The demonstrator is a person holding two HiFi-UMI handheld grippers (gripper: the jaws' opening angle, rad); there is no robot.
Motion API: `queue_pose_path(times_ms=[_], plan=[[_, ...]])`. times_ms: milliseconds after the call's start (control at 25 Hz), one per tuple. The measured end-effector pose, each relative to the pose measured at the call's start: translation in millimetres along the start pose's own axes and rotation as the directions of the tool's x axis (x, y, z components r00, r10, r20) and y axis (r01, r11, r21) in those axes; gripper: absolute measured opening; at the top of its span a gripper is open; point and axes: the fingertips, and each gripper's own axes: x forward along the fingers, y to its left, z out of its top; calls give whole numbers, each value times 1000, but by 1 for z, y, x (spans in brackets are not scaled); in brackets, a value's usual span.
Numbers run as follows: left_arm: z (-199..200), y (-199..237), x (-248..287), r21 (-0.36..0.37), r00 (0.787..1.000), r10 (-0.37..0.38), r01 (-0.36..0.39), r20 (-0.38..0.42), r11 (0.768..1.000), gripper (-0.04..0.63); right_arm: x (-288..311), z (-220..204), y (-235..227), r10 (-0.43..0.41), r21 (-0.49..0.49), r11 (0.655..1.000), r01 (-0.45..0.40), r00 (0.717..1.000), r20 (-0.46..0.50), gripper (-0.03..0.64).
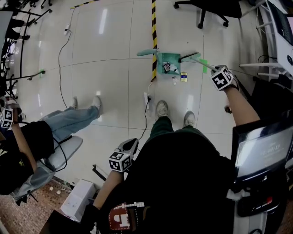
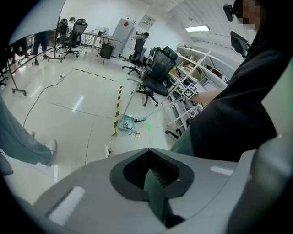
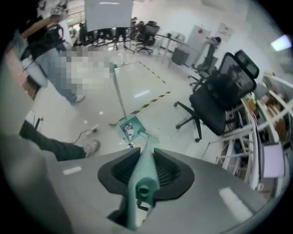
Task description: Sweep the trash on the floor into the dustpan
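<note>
A green dustpan (image 1: 167, 64) stands on the floor ahead of my feet with trash in it; its long pole (image 3: 118, 93) rises upright, held by neither gripper. A small packet (image 1: 183, 77) and a white scrap (image 1: 174, 81) lie on the floor just in front of the pan. My right gripper (image 1: 215, 70) (image 3: 145, 148) is shut on the pale green broom handle (image 3: 143, 176). The broom's dark head (image 1: 187, 57) rests at the pan's right side. My left gripper (image 1: 132, 143) (image 2: 146, 150) hangs by my left hip, far from the pan, jaw tips touching.
A seated person's legs in jeans (image 1: 68, 121) stretch out at the left. A power strip (image 1: 146, 98) and cables lie near my feet. Yellow-black floor tape (image 1: 154, 32) runs past the pan. An office chair (image 1: 208, 9) is behind it; shelves and a monitor (image 1: 261, 153) stand at the right.
</note>
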Motion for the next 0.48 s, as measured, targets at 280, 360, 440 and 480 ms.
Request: queue_pose_path(times_ms=[280, 360, 440, 480], plan=[[-1, 1, 2, -10, 1000, -11, 11, 11, 1000, 3, -26, -31, 48, 158, -304, 924, -232, 956, -249, 87], [0, 1, 1, -14, 1000, -12, 12, 13, 1000, 3, -17, -45, 62, 174, -311, 913, -265, 941, -291, 87], [1, 2, -1, -19, 1000, -9, 9, 15, 1000, 3, -2, -50, 71, 154, -326, 911, -252, 942, -297, 87], [-1, 3, -2, -25, 1000, -5, 5, 16, 1000, 3, 7, -48, 74, 132, -337, 913, -230, 948, -289, 87]])
